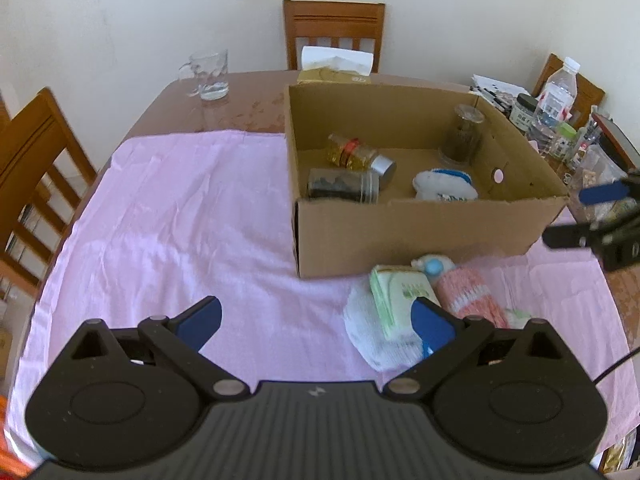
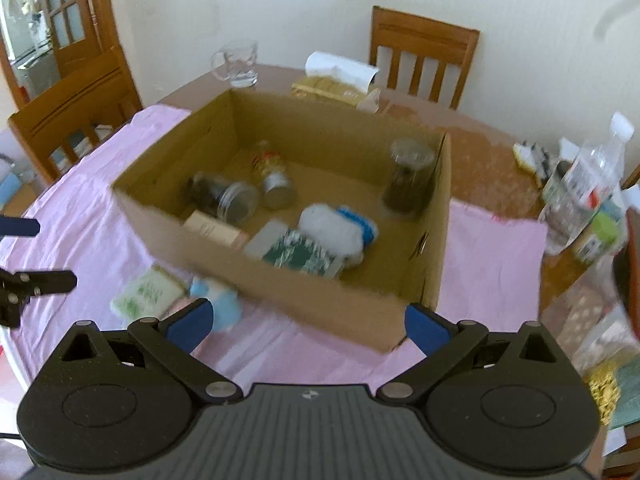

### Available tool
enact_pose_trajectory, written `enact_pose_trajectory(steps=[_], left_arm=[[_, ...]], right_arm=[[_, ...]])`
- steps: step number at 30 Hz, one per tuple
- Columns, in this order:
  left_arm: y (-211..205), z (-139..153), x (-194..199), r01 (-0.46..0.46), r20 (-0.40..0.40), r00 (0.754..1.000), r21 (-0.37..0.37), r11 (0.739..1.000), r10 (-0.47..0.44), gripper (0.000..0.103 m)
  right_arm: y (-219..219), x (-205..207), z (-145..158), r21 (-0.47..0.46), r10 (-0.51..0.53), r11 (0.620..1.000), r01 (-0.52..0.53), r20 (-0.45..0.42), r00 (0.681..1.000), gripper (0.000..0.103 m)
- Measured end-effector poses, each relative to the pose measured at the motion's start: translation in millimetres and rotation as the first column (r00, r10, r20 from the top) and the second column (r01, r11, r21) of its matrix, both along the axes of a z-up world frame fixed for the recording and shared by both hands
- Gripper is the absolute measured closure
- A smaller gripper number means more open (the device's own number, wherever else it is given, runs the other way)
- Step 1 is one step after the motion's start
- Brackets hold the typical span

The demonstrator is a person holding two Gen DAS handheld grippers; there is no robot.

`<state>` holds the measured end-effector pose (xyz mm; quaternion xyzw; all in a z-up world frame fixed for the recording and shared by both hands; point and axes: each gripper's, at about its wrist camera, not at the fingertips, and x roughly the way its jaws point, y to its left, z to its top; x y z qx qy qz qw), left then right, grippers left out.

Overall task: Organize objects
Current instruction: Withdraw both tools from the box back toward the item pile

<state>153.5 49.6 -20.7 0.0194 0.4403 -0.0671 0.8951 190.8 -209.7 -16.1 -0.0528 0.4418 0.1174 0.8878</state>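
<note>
Tissue pack beside box (jars inside); both tongs wide open, empty.

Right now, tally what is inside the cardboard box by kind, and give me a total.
Inside the cardboard box:
Jars: 3, the yellow-filled jar and dark-filled jar on their sides, the third jar standing in the far corner
Rolled socks: 1, white and blue sock bundle
Flat packets or boxes: 2, tan box and green packet
Total: 6
</note>
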Motion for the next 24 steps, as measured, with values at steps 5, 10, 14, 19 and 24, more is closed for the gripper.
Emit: enact_pose_trajectory(steps=[5, 10, 14, 19, 24], left_arm=[[-19, -4, -26, -0.059, -0.017, 0.998, -0.007, 0.998, 0.059, 0.002], [-44, -13, -52, -0.075, -0.047, 0.996, 0.002, 0.997, 0.075, 0.002], [-61, -22, -67, -0.077, -0.075, 0.994, -0.004, 0.997, 0.076, 0.002], [-79, -38, -76, -0.091, -0.111, 0.99, -0.02, 0.996, 0.088, 0.002], [-87, -54, -75, -0.113, -0.136, 0.985, -0.02, 0.993, 0.109, 0.002]], right_arm=[[-12, -29, -31, 0.005, 0.074, 0.997, -0.074, -0.045, 0.996, 0.0], [-19, -52, -69, 0.027, 0.137, 0.99, -0.135, -0.107, 0.985, 0.0], [-17, -58, -90, 0.023, 0.167, 0.986, -0.165, -0.113, 0.979, 0.0], [-14, -55, -102, 0.026, 0.171, 0.985, -0.169, -0.084, 0.982, 0.0], [-10, -47, -110, 0.01, 0.191, 0.982, -0.191, -0.069, 0.979, 0.0]])
